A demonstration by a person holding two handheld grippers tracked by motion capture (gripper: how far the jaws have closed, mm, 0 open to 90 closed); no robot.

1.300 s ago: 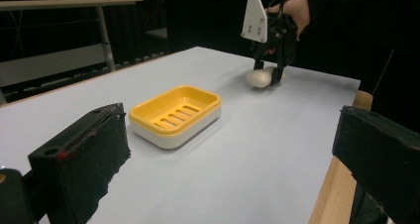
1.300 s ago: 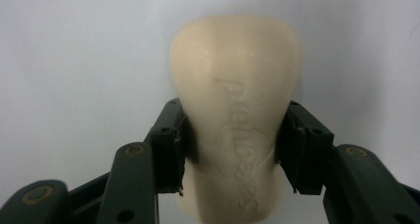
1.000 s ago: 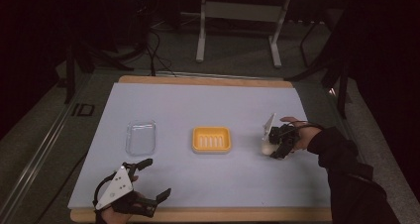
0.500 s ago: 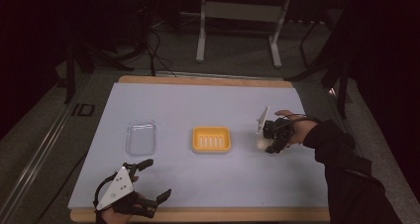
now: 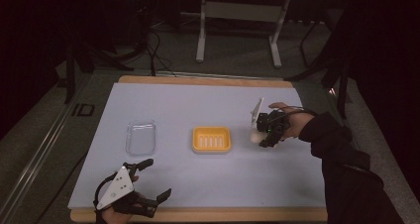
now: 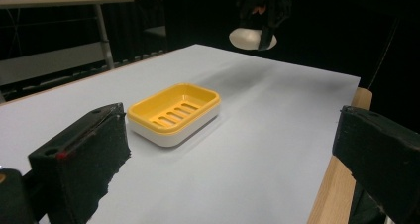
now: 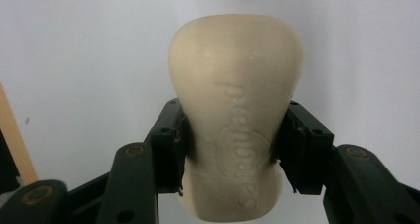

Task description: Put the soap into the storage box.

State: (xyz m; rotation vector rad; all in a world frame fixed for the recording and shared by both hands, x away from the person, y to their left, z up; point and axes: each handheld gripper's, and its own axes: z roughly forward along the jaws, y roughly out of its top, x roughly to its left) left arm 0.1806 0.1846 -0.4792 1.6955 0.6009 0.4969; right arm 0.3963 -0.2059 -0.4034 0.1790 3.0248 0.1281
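1. My right claw [image 5: 261, 134] sits at the right of centre in the high view, with my dark sleeve [image 5: 341, 154] reaching in from the lower right corner.
2. Its jaws are clamped on a cream bar of soap [image 7: 236, 110]; in the right gripper view the two black pads [image 7: 171, 144] press into the bar's sides near its lower half, and the bar fills the middle of the frame with raised lettering on its face.
3. In the left gripper view the soap hangs at the top centre of the frame, clear above the pale table [image 5: 198, 105], not touching it.
4. The yellow soap dish [image 5: 211, 139] lies at the centre of the high view, just left of the held soap and apart from it.
5. A clear plastic tray [image 5: 141, 137] lies further left, well apart from the dish.
6. My left claw [image 5: 151, 184] rests at the lower left of the high view by the table's wooden edge [image 5: 198, 215], jaws spread wide with nothing between them.
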